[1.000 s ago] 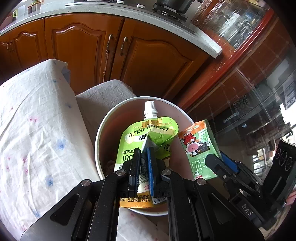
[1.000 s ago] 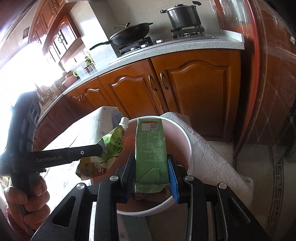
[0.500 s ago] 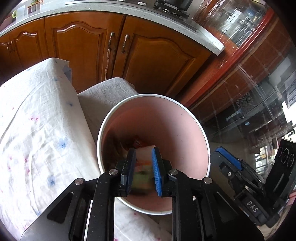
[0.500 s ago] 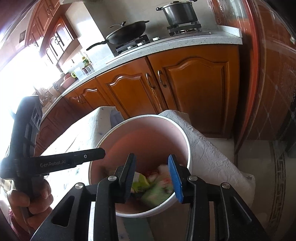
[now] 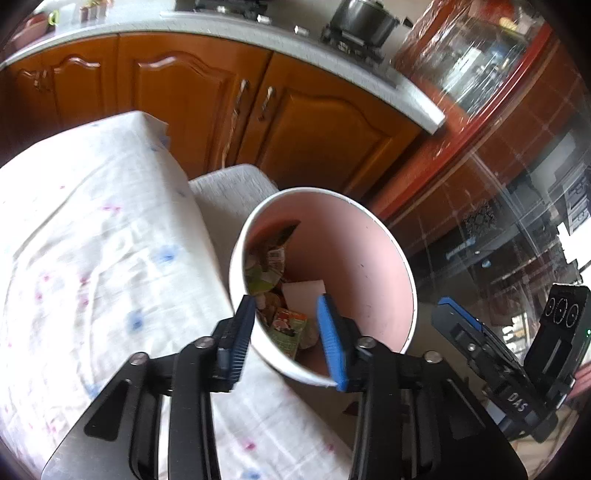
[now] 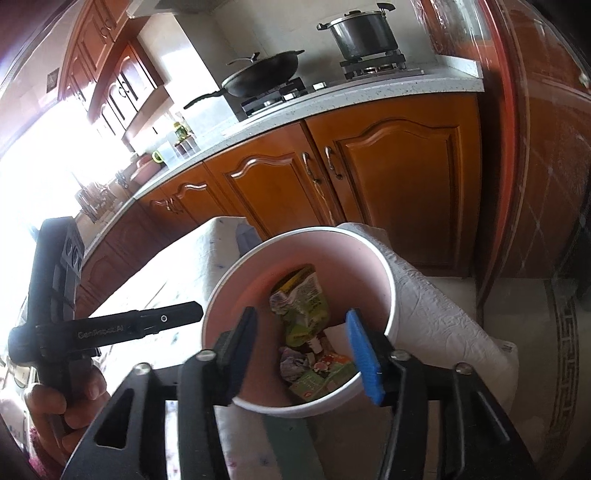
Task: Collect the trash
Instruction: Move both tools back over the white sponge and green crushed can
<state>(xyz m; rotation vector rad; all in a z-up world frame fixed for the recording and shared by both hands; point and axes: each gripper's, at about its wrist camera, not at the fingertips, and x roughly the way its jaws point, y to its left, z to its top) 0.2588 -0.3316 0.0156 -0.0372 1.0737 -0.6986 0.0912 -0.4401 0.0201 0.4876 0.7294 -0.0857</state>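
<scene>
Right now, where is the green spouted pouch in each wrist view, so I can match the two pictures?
Left wrist: green pouch against the bin's left inner wall, above the fingers.
Right wrist: green pouch mid-bin, leaning on the far wall.
Shared landmark: the pink bin; also the steel pot.

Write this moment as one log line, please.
left gripper: open, empty | right gripper: open, empty | green drink pouch, green carton: inside pink round bin
</scene>
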